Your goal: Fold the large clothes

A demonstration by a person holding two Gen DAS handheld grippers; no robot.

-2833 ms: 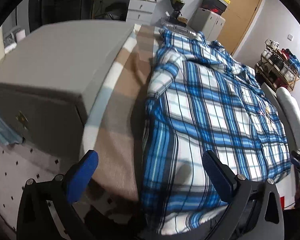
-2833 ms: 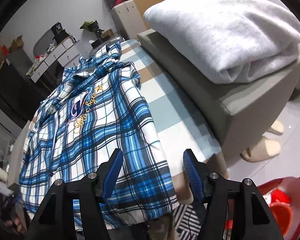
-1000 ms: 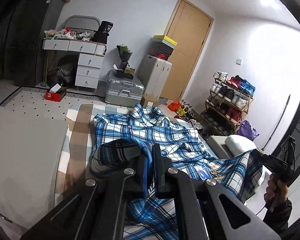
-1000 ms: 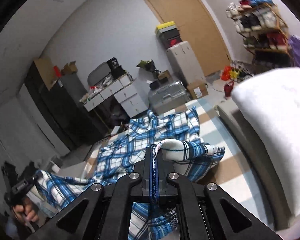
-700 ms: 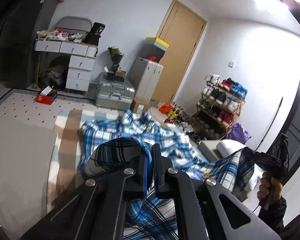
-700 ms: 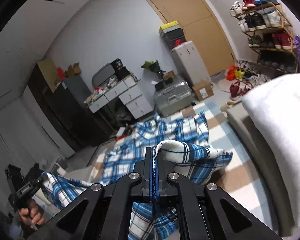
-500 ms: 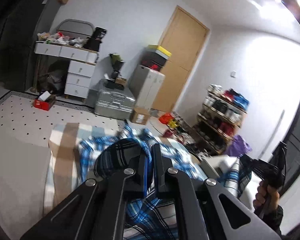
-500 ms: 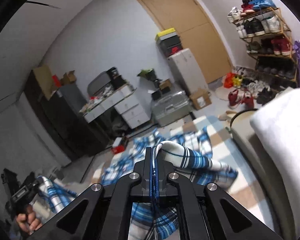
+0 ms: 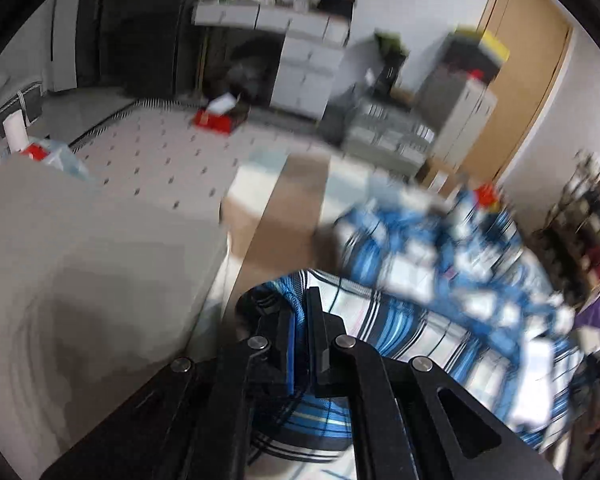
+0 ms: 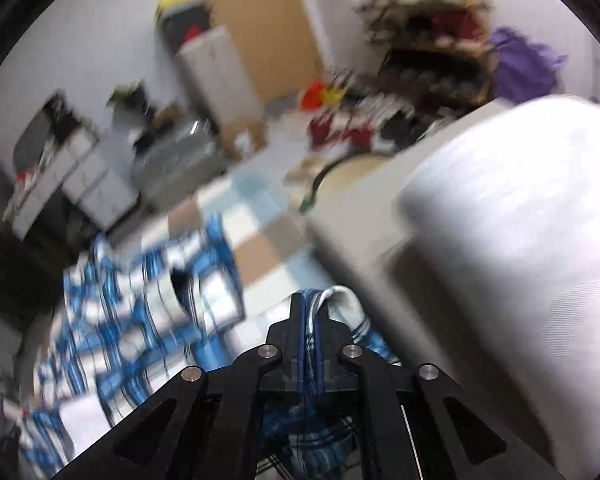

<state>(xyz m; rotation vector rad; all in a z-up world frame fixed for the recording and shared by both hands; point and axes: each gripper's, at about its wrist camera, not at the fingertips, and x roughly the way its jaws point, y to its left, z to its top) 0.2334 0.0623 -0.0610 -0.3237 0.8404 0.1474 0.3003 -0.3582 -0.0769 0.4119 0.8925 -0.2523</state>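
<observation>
The left hand-held gripper (image 9: 300, 316) has its two jaws pressed together on a fold of the blue-and-white plaid shirt (image 9: 428, 296), which bunches just beyond the tips and spreads away in a blurred heap over the checked beige, white and pale-blue cover (image 9: 296, 196). A grey padded block (image 9: 80, 264) lies just beside the shirt, on the side of the left hand-held gripper.

The right hand-held gripper (image 10: 309, 312) pinches another edge of the shirt (image 10: 140, 304): a thin band of blue and white cloth stands between its jaws, which have just been opening slightly, with the cloth remaining between the pads. The rest of the shirt trails off from this gripper across the cover (image 10: 260, 220), too blurred to show its lie. A rolled white-grey blanket (image 10: 512, 220) sits on a grey block just beside the shirt on the right hand-held gripper's side. Beyond the shirt stand a white drawer unit (image 9: 300, 64) and a wooden door (image 9: 528, 80).
</observation>
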